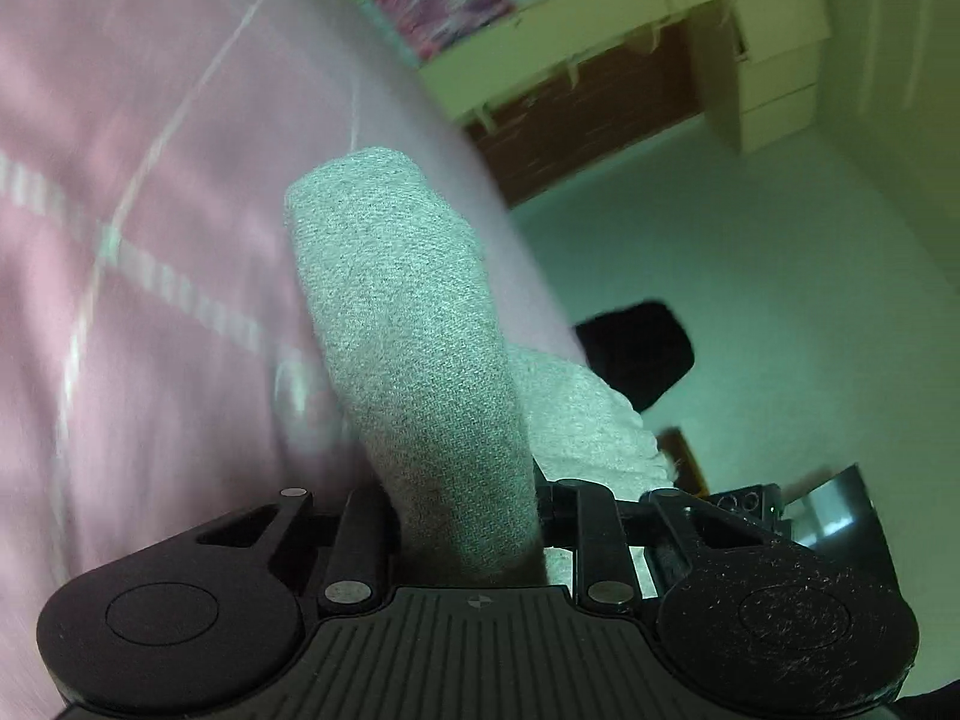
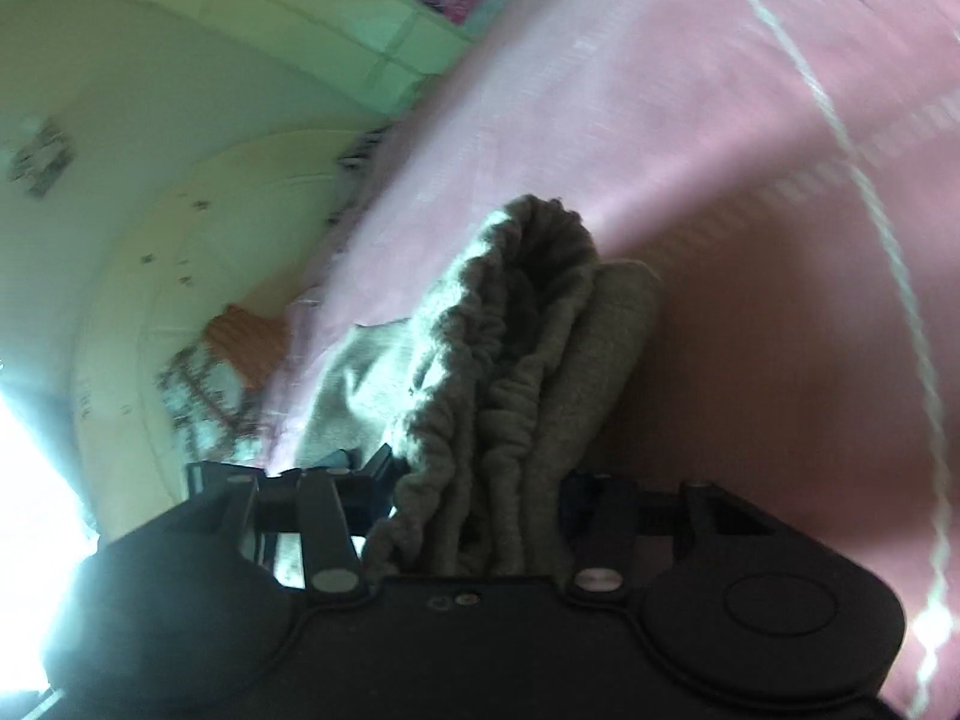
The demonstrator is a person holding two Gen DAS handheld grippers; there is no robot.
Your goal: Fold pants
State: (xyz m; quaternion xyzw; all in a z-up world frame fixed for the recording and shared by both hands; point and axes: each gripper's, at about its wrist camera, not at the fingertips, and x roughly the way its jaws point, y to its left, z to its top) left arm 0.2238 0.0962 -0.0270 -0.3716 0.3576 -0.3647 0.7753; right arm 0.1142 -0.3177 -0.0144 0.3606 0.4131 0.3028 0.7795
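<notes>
1. Left gripper (image 1: 465,516) clamped on a smooth fold of the grey pants (image 1: 414,348) above the pink bedspread (image 1: 150,120).
2. Right gripper (image 2: 480,510) apparently grips the bunched waistband (image 2: 516,324).
3. Keep both ends taut and level when laying them down.

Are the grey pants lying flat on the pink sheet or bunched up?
Bunched: grey pants are gathered in folds between both grippers, left gripper and right gripper.

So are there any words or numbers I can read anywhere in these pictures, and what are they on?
None can be read.
Grey pants: plain knit, no label showing.
Pink bedsheet: only white lines and dashes, no letters.
Pink and purple panels on the far wall: too blurred to tell whether they carry words.
</notes>
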